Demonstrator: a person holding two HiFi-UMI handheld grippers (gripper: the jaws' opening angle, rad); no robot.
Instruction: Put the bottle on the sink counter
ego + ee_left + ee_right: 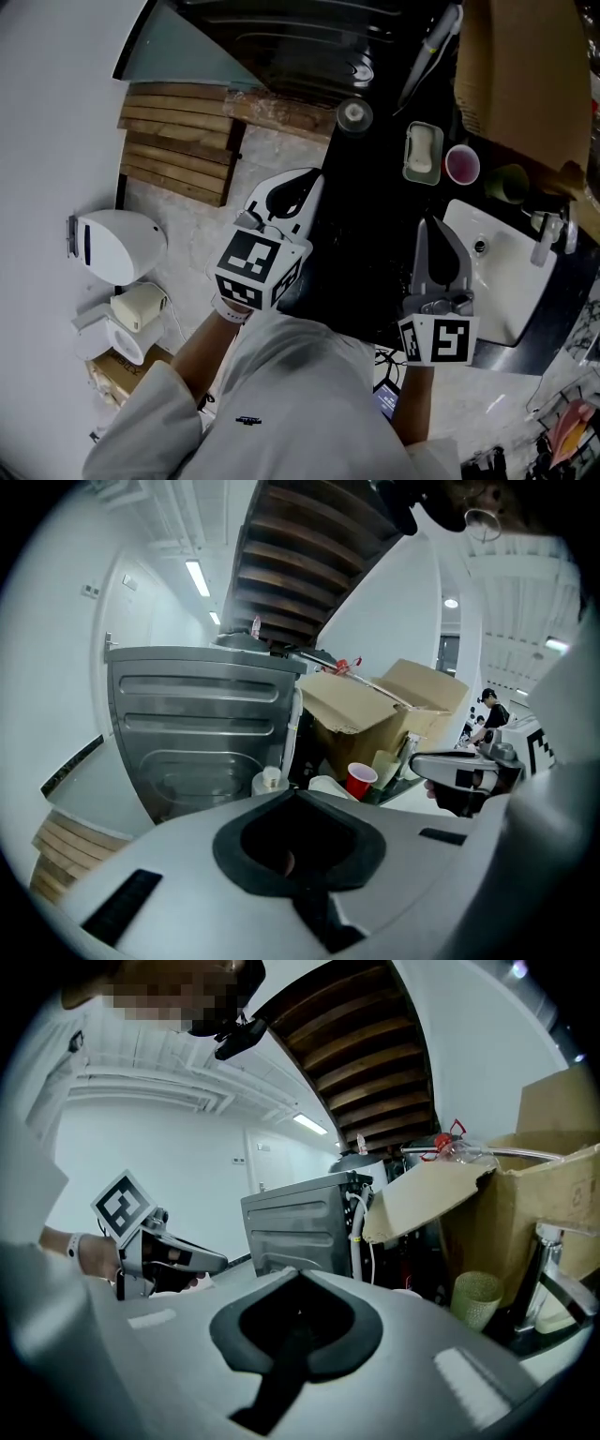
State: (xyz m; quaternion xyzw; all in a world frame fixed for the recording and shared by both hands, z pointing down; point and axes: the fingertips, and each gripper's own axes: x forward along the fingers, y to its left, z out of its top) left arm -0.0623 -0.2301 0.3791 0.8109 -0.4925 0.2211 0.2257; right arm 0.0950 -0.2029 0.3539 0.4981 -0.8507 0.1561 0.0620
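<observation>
A small pale bottle (354, 115) with a round cap stands upright at the far edge of the black sink counter (375, 253); in the left gripper view the bottle (268, 780) shows just beyond the jaws, in front of a grey washing machine (197, 724). My left gripper (307, 178) hovers at the counter's left edge, short of the bottle, shut with nothing held. My right gripper (427, 227) hangs over the counter beside the white basin (506, 272), its jaws together and empty. Each gripper appears in the other's view: the left gripper (220, 1262) and the right gripper (422, 761).
A soap dish (423, 152), a red cup (462, 165) and a green cup (507, 183) stand behind the basin, by a chrome tap (544, 236). A cardboard box (525, 75) overhangs the back right. A wooden slat mat (178, 141) and a toilet (117, 246) lie left.
</observation>
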